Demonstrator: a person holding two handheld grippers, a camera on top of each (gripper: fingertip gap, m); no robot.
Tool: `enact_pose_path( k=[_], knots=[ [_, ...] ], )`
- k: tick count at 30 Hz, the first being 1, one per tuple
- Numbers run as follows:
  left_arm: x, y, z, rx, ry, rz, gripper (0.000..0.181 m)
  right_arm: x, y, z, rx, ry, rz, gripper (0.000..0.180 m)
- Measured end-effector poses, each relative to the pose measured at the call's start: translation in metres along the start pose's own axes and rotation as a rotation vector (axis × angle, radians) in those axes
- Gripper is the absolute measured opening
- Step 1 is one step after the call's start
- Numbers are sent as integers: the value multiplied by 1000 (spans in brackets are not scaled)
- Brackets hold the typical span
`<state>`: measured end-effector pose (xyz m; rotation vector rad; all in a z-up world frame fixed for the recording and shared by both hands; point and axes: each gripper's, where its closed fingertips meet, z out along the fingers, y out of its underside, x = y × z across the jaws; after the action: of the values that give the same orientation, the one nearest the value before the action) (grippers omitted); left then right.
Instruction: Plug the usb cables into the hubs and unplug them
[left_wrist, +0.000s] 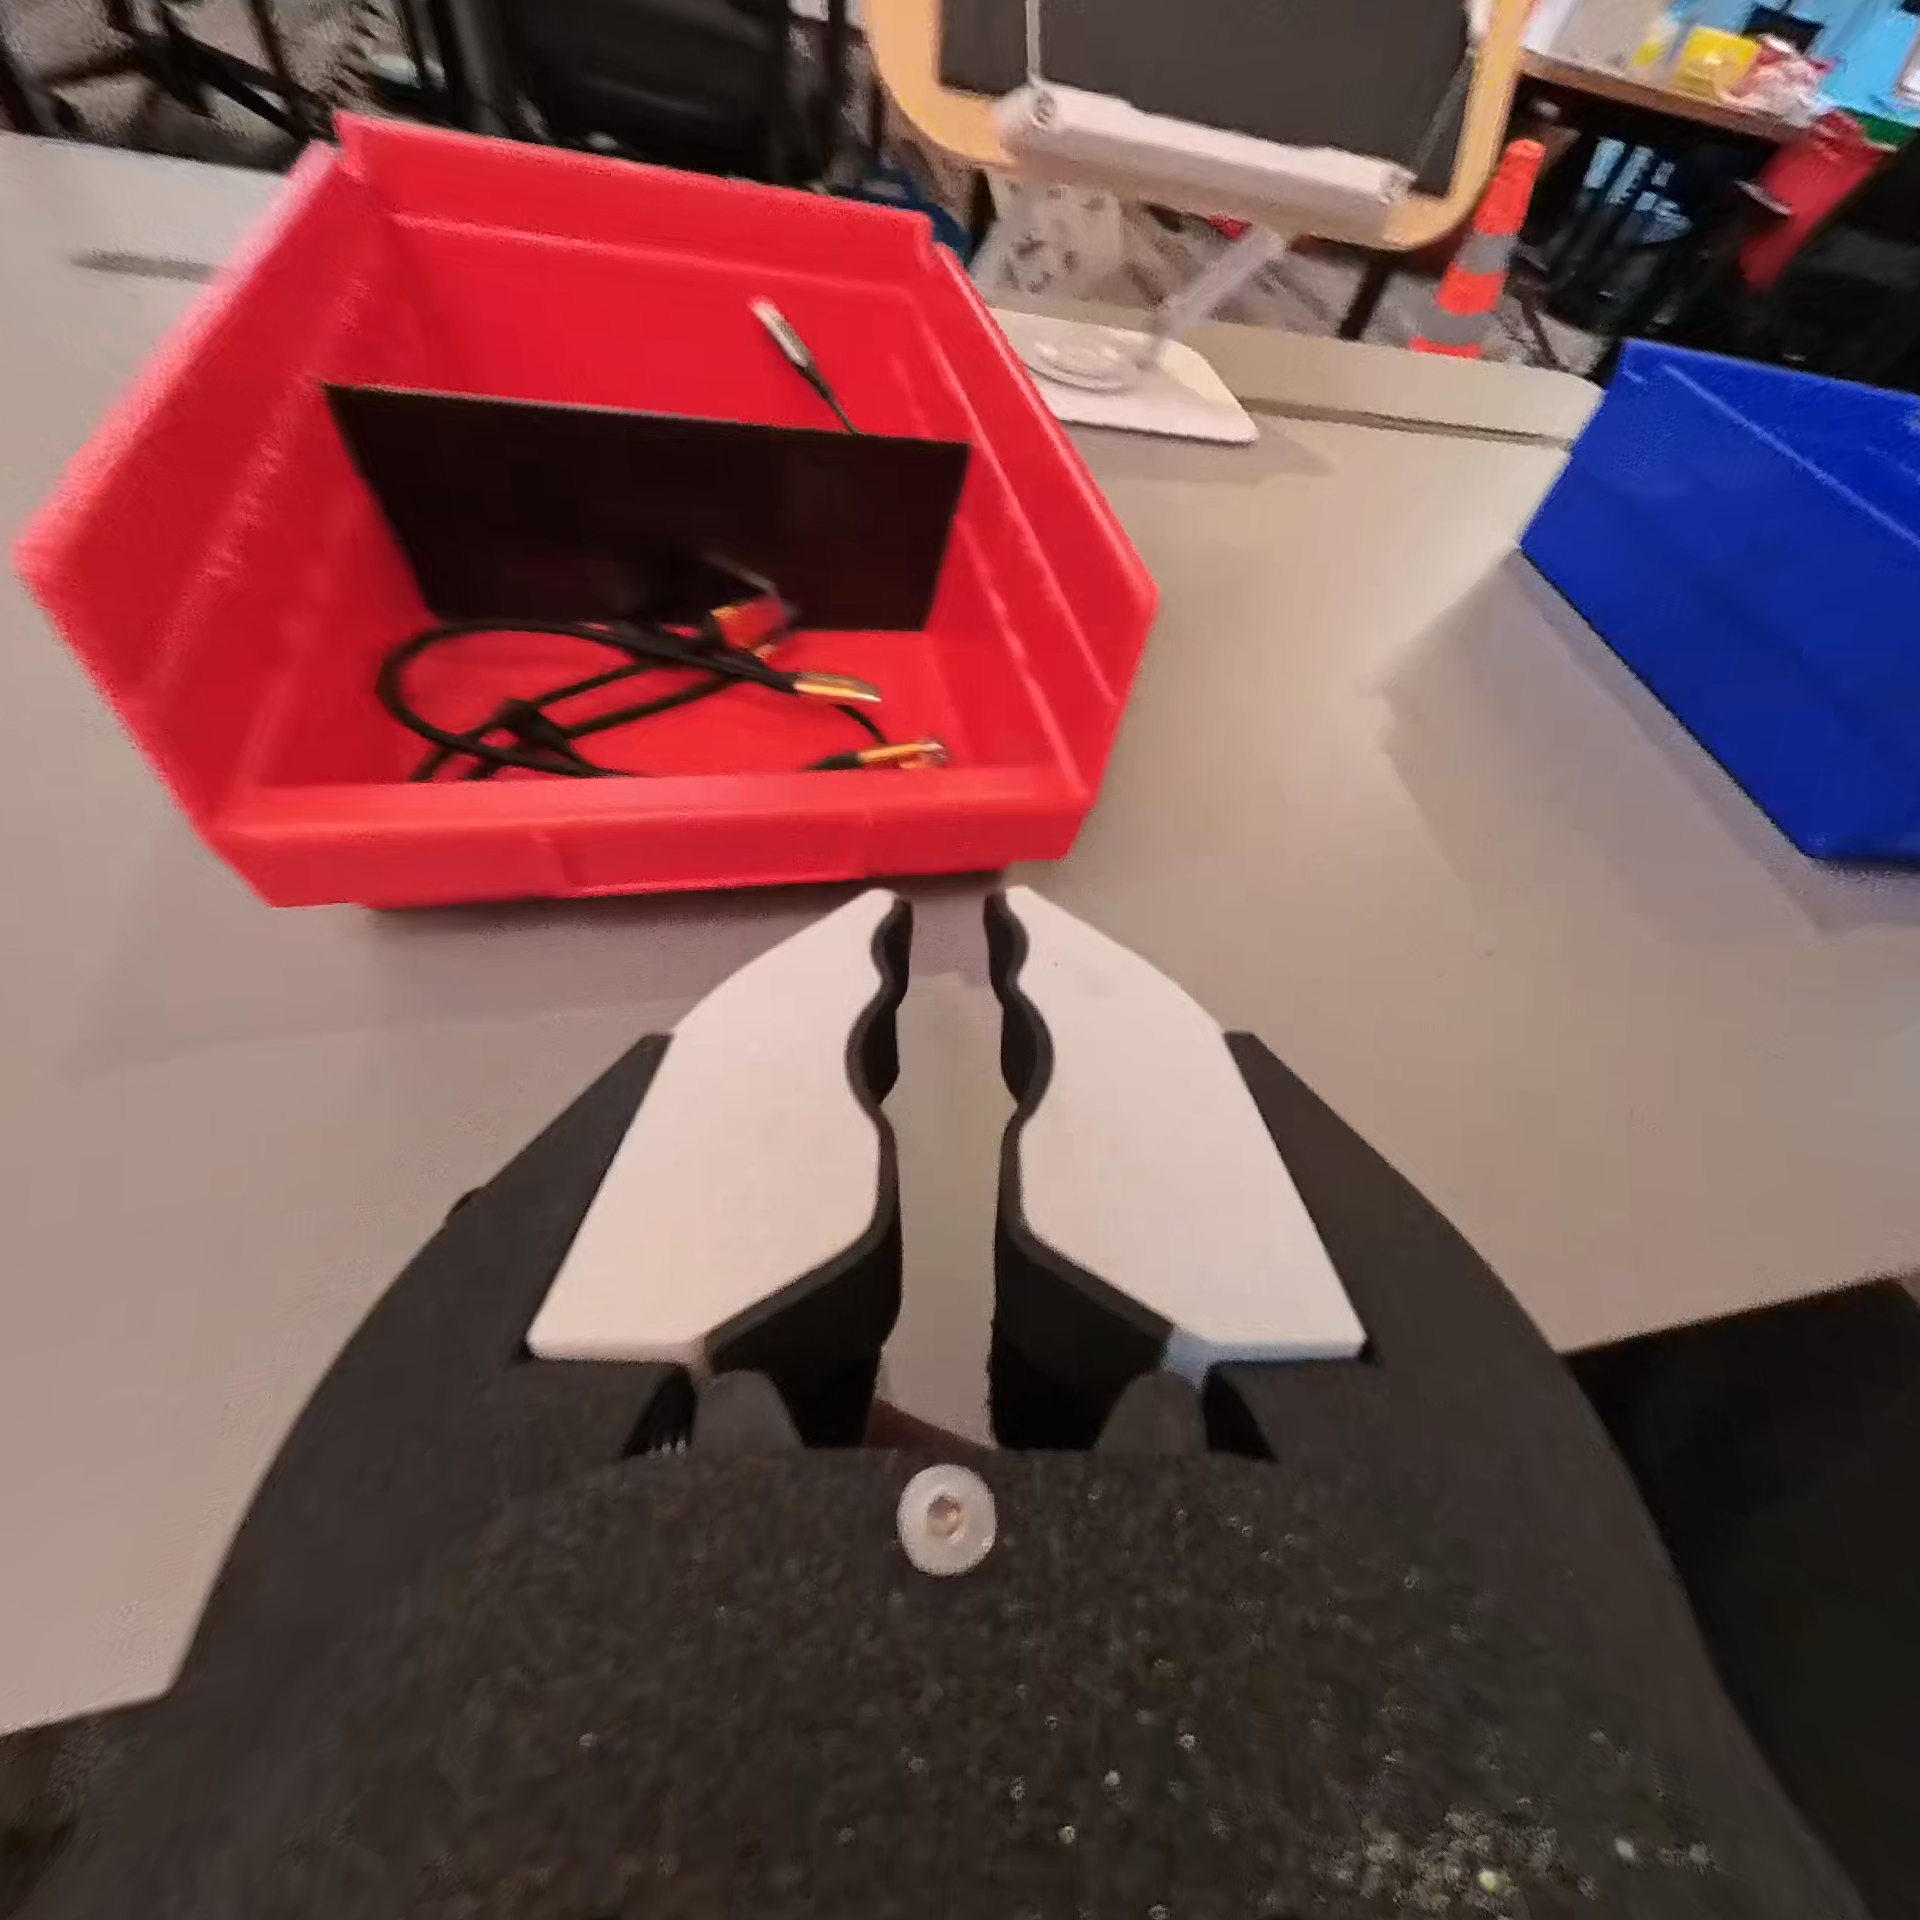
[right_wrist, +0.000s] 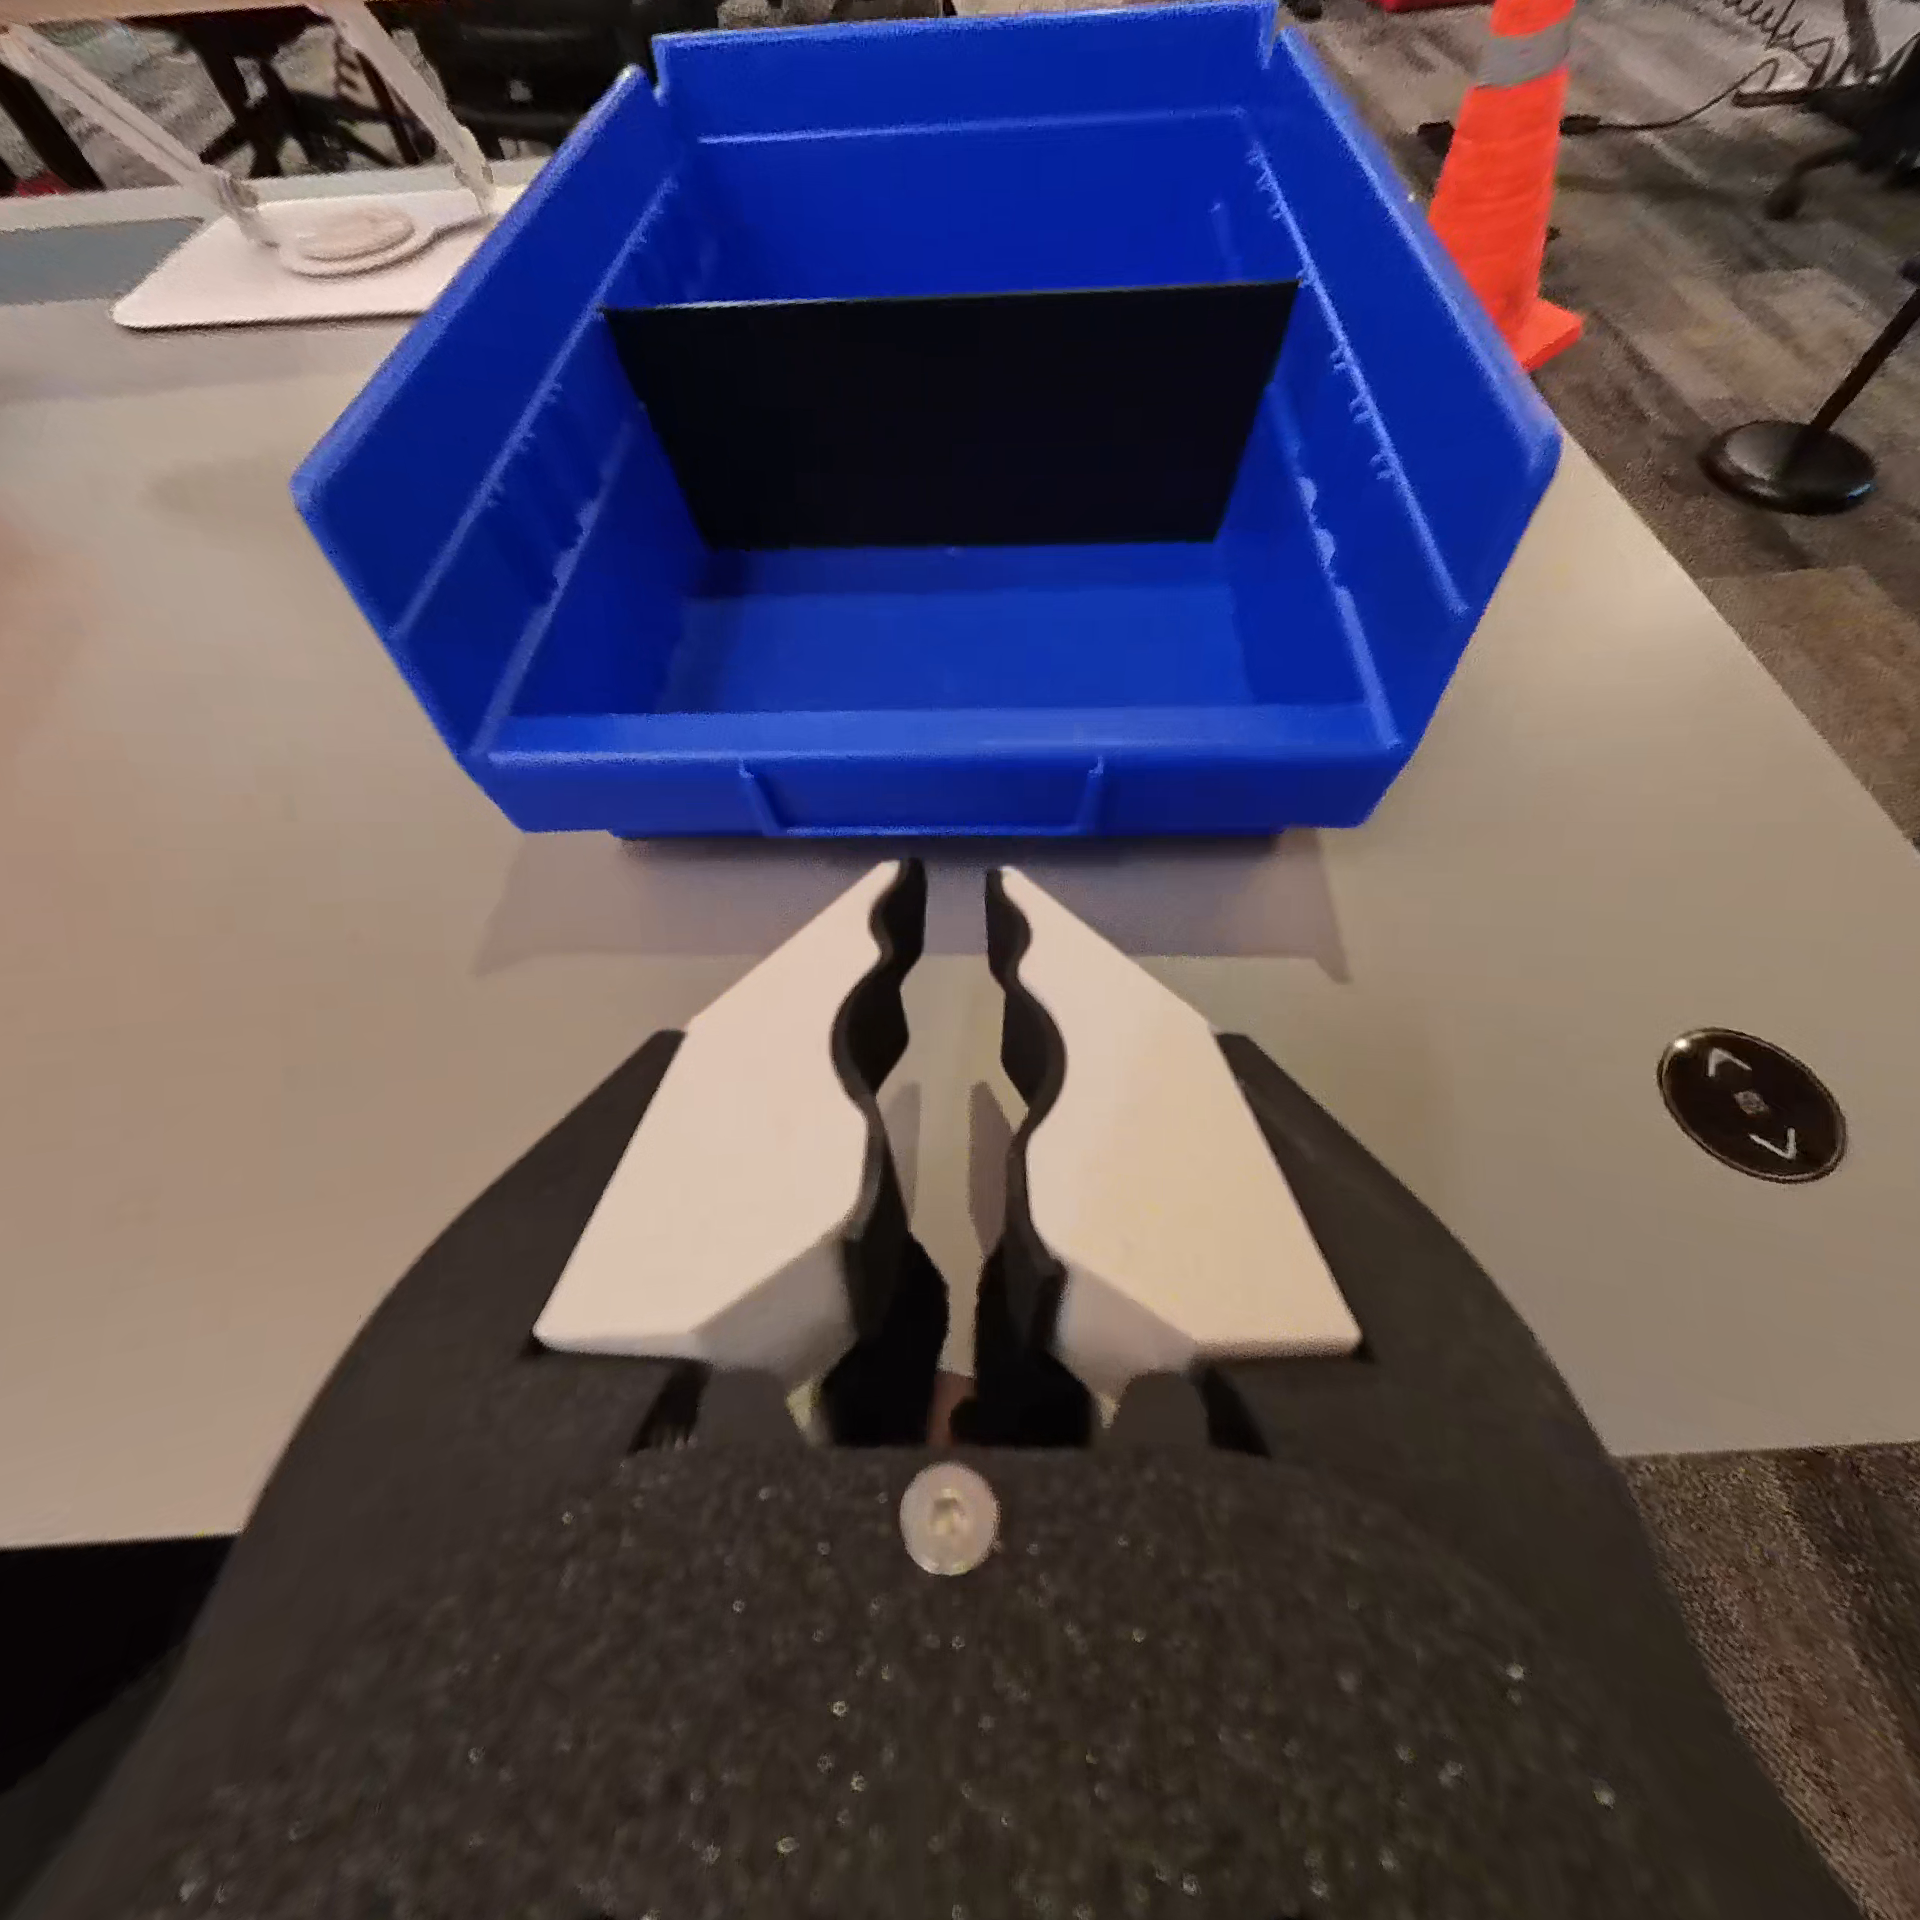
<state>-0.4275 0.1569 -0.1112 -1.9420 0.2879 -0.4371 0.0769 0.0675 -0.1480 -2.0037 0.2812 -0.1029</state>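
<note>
A red bin (left_wrist: 582, 847) with a black divider (left_wrist: 665, 520) stands on the grey table. In its front part lie tangled black usb cables (left_wrist: 540, 707) with gold-coloured plugs (left_wrist: 836, 688), and a dark hub-like block (left_wrist: 738, 603) sits by the divider. Another plug (left_wrist: 777, 322) sticks up behind the divider. My left gripper (left_wrist: 948, 914) is slightly open and empty, just in front of the red bin. A blue bin (right_wrist: 935, 800) with a black divider (right_wrist: 935, 416) shows nothing in its front part. My right gripper (right_wrist: 954, 878) is slightly open and empty, just in front of it.
The blue bin also shows in the left wrist view (left_wrist: 1745, 623), right of the red bin. A white stand base (left_wrist: 1143, 384) sits behind the bins. A round control button (right_wrist: 1751, 1117) is set in the table. An orange cone (right_wrist: 1507, 177) stands on the floor beyond the table's right edge. About 50 cm separates my left fingertips from my right. From the left gripper's tips to the plug (left_wrist: 777, 322) is close to 35 cm.
</note>
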Motion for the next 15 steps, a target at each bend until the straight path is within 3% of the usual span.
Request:
enact_pose_path(
  k=[11, 15],
  knots=[
    [-16, 18, 19, -103, 50, 13, 18, -27, 2, 12, -29, -105, -103, 10],
    [-17, 21, 19, -118, 63, -11, 18, -22, 5, 15, -38, -61, -156, 12]
  ],
)
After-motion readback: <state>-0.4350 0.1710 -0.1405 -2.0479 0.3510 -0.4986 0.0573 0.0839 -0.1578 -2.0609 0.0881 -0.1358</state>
